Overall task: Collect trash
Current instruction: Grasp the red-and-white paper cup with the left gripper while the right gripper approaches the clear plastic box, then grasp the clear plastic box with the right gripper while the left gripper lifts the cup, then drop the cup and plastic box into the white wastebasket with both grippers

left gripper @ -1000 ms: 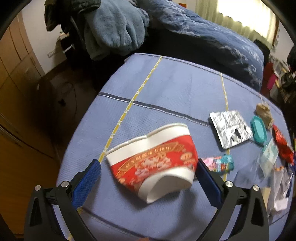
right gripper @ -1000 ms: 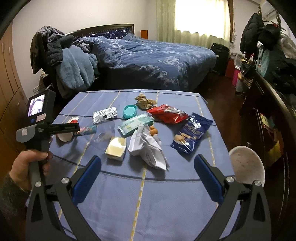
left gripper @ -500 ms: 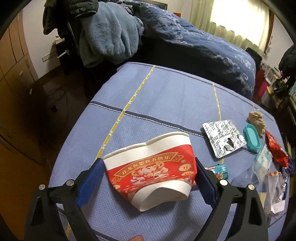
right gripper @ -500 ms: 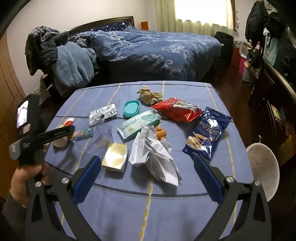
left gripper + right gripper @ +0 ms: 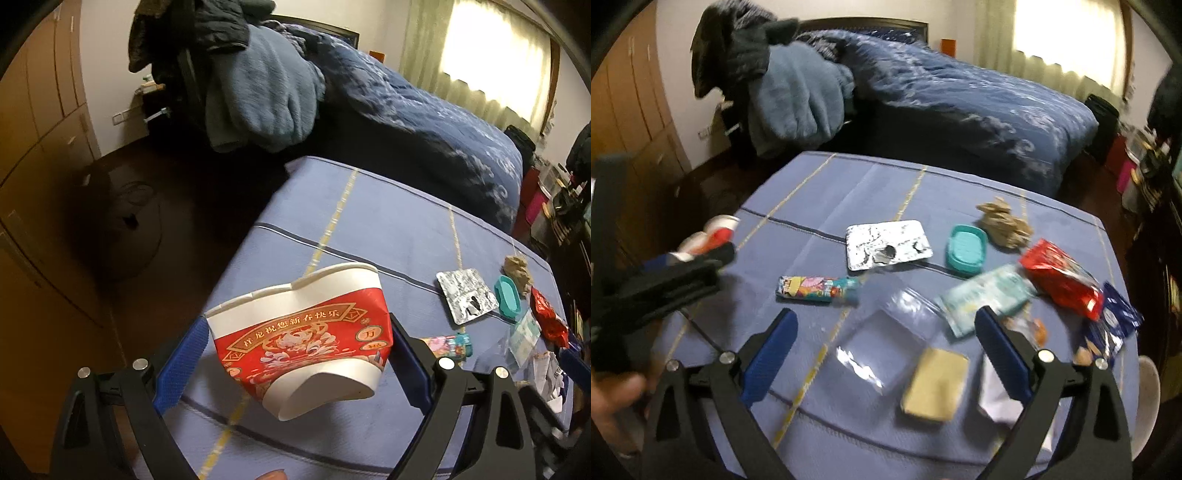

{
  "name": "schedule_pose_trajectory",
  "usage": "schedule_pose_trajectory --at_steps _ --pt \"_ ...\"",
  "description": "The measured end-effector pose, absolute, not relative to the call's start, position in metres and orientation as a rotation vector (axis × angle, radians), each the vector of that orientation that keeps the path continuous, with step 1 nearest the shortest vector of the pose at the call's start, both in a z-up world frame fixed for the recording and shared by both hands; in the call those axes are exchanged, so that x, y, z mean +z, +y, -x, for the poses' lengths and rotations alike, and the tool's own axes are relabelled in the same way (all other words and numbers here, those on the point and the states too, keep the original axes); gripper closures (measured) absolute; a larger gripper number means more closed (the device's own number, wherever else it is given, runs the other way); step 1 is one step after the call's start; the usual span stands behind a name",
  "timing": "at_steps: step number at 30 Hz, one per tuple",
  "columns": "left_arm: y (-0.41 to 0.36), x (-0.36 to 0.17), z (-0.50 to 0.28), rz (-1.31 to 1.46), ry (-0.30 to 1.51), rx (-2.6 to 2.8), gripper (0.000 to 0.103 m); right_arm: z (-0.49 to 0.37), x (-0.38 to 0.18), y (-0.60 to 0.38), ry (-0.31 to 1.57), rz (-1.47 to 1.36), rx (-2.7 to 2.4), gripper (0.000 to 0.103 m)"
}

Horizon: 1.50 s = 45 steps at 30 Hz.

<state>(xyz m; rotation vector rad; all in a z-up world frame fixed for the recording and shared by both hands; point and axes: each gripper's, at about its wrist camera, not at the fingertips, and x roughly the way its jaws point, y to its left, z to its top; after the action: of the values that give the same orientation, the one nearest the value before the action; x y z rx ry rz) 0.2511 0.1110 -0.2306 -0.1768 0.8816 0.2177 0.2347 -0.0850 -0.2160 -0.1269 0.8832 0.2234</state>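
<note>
A bedroom in a home: a bed [image 5: 979, 99] with a dark blue quilt, curtains [image 5: 1067, 33] behind it, clothes [image 5: 790, 92] heaped at its left end, wooden wardrobe doors [image 5: 44, 110] further left.

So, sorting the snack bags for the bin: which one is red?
The red snack bag, lying between the crumpled brown paper and the dark blue bag.

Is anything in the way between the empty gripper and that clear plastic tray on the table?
Nothing visible is. The right gripper hangs open above the blue striped tablecloth, and the clear plastic tray lies right between its fingers' line. A tan rectangular pad sits beside the tray, close by.
</note>
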Motion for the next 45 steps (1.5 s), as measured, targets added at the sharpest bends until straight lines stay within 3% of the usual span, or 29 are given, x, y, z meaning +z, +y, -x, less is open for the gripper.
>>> schedule_pose_trajectory --at_steps 6,8,9,14,28,45 --pt "0.119 -0.229 -0.245 0.165 0.877 0.221 0.010 -0.251 -0.237 -0.071 0.919 0.185 0.228 0.003" --pt "0.119 -0.229 -0.243 0.164 0.874 0.217 0.010 -0.253 -0.241 -0.069 0.938 0.174 0.242 0.009" --pt "0.119 -0.230 -0.242 0.165 0.875 0.215 0.010 -0.254 -0.243 -0.070 0.945 0.171 0.238 0.021" --pt "0.119 -0.230 -0.240 0.171 0.879 0.210 0.010 -0.255 -0.236 -0.072 0.928 0.151 0.246 0.040" --pt "0.052 -0.185 -0.217 0.102 0.824 0.056 0.010 -0.191 -0.185 -0.143 0.844 -0.001 0.210 0.042" --pt "-0.263 -0.177 -0.195 -0.135 0.848 -0.563 0.010 -0.062 -0.172 -0.408 0.757 -0.211 -0.312 0.039"
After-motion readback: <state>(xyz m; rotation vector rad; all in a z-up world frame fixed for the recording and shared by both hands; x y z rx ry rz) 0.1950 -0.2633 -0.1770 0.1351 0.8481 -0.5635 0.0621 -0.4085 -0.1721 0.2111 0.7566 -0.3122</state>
